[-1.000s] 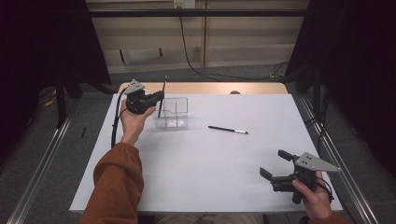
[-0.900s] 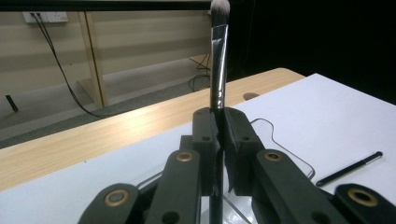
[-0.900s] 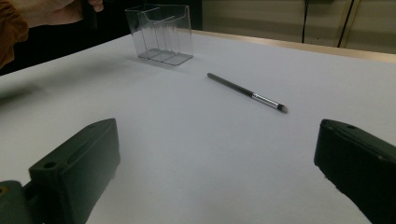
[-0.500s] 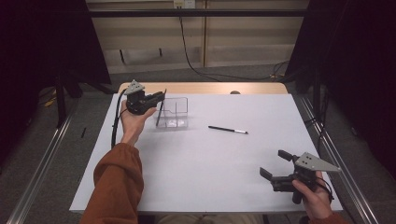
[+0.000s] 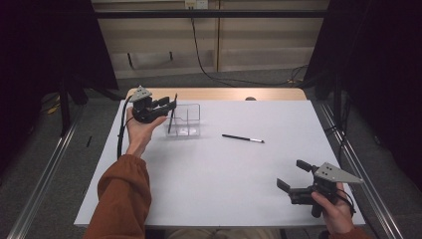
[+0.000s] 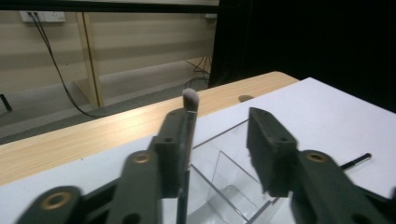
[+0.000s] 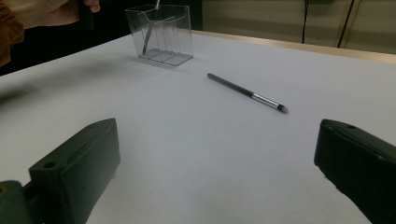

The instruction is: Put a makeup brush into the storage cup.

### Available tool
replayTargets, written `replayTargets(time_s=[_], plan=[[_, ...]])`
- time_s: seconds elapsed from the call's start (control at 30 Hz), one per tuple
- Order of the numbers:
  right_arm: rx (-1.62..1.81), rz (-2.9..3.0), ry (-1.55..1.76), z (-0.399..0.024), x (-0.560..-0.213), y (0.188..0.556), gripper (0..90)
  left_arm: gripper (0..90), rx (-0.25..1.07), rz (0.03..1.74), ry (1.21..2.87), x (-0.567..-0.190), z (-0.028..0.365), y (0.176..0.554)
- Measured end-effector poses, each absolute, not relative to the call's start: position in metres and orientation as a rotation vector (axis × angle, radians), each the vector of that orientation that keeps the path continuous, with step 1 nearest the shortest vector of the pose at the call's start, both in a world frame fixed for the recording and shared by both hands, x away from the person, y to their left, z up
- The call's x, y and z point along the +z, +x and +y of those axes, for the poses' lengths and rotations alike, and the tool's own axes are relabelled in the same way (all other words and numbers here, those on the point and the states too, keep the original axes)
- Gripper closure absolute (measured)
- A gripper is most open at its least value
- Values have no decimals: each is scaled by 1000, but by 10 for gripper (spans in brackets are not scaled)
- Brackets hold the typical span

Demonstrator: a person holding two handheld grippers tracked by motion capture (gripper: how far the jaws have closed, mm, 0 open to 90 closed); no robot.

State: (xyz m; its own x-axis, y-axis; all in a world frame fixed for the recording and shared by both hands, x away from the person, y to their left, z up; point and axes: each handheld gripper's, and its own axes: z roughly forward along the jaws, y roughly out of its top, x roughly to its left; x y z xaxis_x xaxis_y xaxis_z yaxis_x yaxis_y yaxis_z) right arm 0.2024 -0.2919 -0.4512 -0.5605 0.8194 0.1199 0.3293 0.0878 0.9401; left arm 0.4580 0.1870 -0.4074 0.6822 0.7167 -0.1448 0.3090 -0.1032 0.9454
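One brush point(image 6: 189, 126) stands bristles-up in the clear organizer point(image 5: 185, 119), leaning on one jaw. Left claw point(image 5: 166, 105) has just been opening: release, brush loose between jaws. Second brush point(image 5: 243, 138) lies mid-counter point(image 5: 214, 189); right claw point(image 5: 294, 175) waits nearby, wide open, empty.

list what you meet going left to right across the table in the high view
left gripper → clear organizer → loose brush → right gripper
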Motion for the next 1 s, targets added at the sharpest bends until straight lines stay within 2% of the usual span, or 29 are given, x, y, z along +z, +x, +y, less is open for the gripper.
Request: replayTargets(time_s=[0.37, 0.5, 0.63, 1.0], plan=[[1480, 1932, 1127, -291, -451, 202, 0, 159, 437, 875, 1671, -397, 186, 447], [1483, 1930, 1127, -291, -451, 202, 0, 73, 405, 885, 1669, -396, 185, 444], [1486, 1928, 1126, -291, -451, 202, 0, 30, 404, 870, 1674, -396, 184, 439], [1484, 1929, 1127, -291, -451, 202, 0, 20, 412, 849, 1699, -395, 188, 422]])
